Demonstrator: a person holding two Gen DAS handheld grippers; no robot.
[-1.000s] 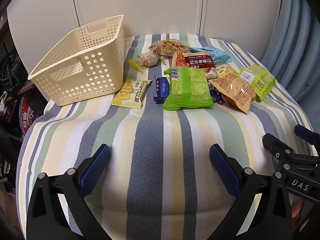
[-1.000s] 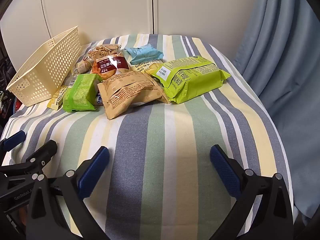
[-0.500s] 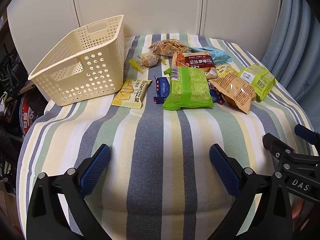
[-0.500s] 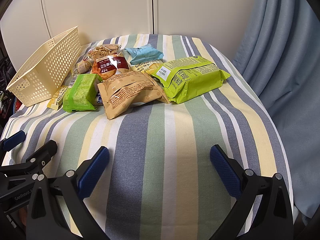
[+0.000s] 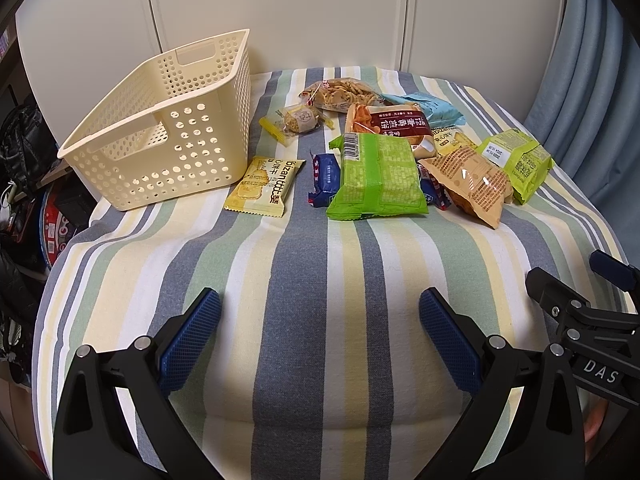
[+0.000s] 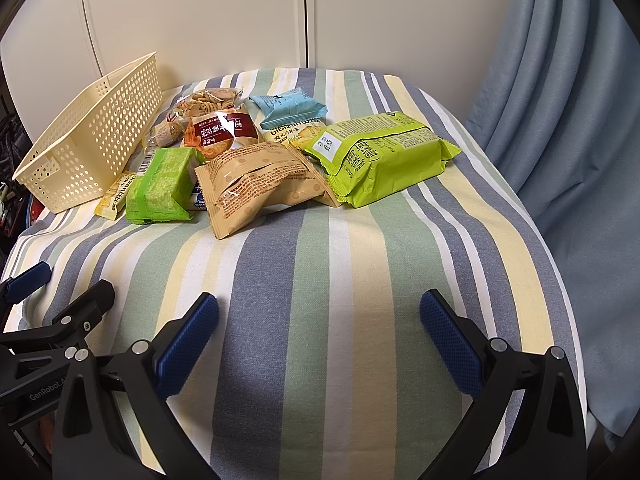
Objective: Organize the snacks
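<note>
One basket (image 5: 168, 136), two green packets (image 5: 378, 178) (image 5: 518, 162)

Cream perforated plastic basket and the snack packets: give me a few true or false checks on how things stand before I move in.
1. The cream perforated plastic basket holds no snacks that can be seen. True.
2. The left gripper is shut on a packet. False: its jaws are open and hold nothing.
3. The small yellow biscuit packet lies beside the basket on the striped cloth. True.
4. The tan kraft-paper bag is inside the basket. False: it lies on the cloth, among the other packets.
5. The right gripper has open jaws. True.
</note>
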